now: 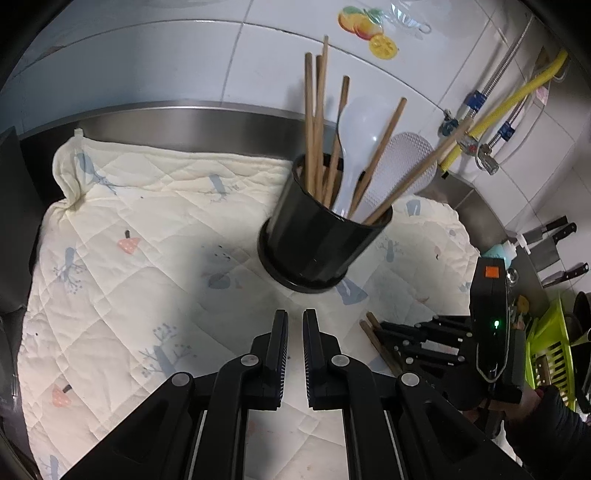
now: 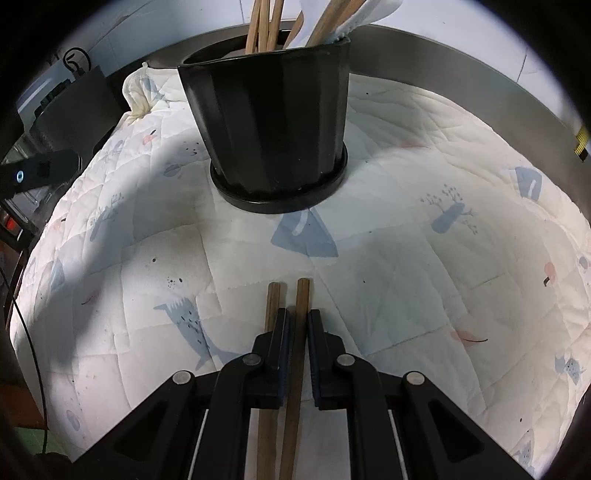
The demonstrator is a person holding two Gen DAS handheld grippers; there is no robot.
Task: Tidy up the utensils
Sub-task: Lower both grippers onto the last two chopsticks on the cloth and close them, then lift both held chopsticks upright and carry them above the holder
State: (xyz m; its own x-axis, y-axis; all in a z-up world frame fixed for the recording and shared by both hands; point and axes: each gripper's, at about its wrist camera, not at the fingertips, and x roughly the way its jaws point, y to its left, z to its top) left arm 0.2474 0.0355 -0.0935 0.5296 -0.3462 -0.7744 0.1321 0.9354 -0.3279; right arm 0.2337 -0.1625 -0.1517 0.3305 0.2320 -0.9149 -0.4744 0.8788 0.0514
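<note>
**Right claw on a pair of chopsticks, holder straight ahead**

You are working over a quilted cream cloth (image 1: 122, 221) printed with pale blue trees, whales and pink mushrooms; it covers a steel counter (image 1: 207, 123) whose raised back edge curves behind it. Beyond that edge you face a white tiled wall (image 1: 207, 55) with a fruit sticker (image 1: 369, 29), and off to your right hang a yellow hose (image 1: 517, 99) and several knives (image 1: 554, 236), with a green rack (image 1: 550, 354) below them.

Your right gripper (image 2: 298, 325) is clamped on one of two wooden chopsticks (image 2: 295, 354); the other lies just beside its left finger, outside the jaws as far as the view shows. Their long axis runs along the fingers, tips pointing forward past the fingertips toward the black utensil holder (image 2: 273, 122), which stands upright on the cloth directly ahead, apart from the tips.

Your left gripper (image 1: 295, 328) has its jaws parted by a narrow gap with nothing between them, hovering over bare cloth. The holder sits ahead and slightly right of it, filled with more chopsticks (image 1: 317, 122), a white spoon (image 1: 360, 125) and a white rice paddle (image 1: 402, 162), all leaning up and outward.
</note>
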